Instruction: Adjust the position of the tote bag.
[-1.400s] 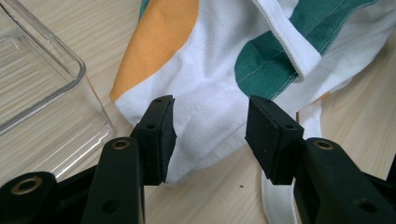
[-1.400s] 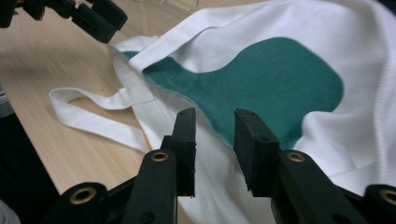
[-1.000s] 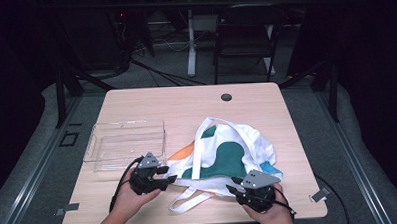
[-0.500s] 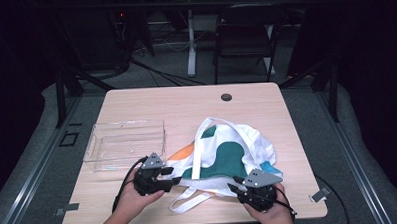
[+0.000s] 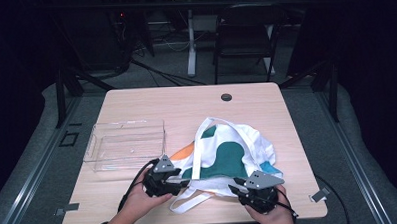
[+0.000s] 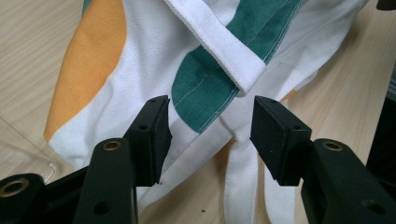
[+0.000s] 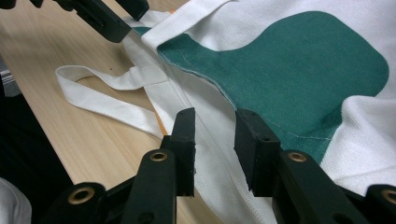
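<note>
Two grippers sit at the near hem of a cloth tote bag (image 5: 228, 156) that lies crumpled on the bench (image 5: 186, 105), white with green and orange patches. Taking the bag as the landmark: the left gripper (image 5: 175, 179) is at its near-left corner, the right gripper (image 5: 237, 189) at its near-right corner, and a clear plastic tray (image 5: 126, 143) stands well to its left, apart from the cloth. One white strap (image 5: 187, 200) trails off the bag's near edge onto bare wood between the two grippers.

In the left gripper view the jaws are spread wide, with the stitched foot of a strap and the green-and-white hem lying in the gap ahead of them; nothing is pinched. In the right gripper view the jaws are also spread, more narrowly, with the bag's white border running up between them and the green patch just beyond; the cloth does not look clamped, though whether the pads brush it I cannot tell.

The relation that matters is this: the hem runs across from one gripper to the other, and each set of jaws points into the bag from the near side, so the cloth lies straight ahead of both. Neither hand is clearly nearer; each is at its own corner. My guess is that a grasp of the hem at both corners is coming, and the loose folds could slip or bunch.
</note>
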